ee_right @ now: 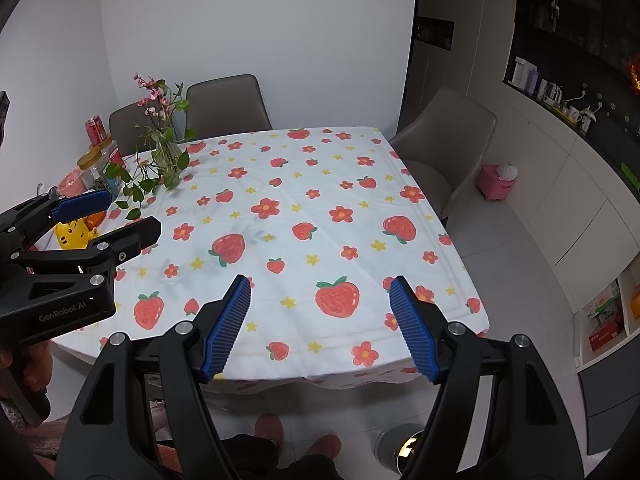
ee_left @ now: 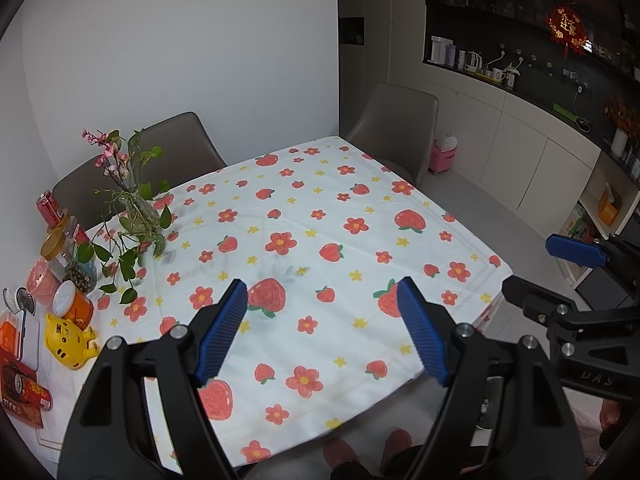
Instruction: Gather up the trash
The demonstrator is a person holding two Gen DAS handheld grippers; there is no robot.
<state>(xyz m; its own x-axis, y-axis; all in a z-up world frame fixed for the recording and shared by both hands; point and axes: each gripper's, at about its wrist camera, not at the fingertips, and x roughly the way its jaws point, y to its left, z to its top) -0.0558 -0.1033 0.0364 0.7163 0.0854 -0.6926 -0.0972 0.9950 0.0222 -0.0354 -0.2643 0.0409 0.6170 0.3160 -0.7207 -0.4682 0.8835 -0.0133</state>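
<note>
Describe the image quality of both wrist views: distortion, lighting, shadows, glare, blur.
Left wrist view: strong fisheye bend with dark corners; even indoor light; soft plant shadows on the tablecloth beside the vase; the open left gripper is sharp. Right wrist view: same curvature; the far wall looks bright and washed out; a glare spot on a shiny round object on the floor; the open right gripper is sharp.

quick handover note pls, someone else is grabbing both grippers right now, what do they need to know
Left gripper: open, empty, above the near table edge.
Right gripper: open, empty, beside it over the tablecloth.
Things: jars, a red can, a yellow cat figure and a plant vase crowd the table's left side. A bin sits on the floor below the right gripper.
Done: nothing picked up that shows.
Left: no obvious trash visible; check the left cluster first.
</note>
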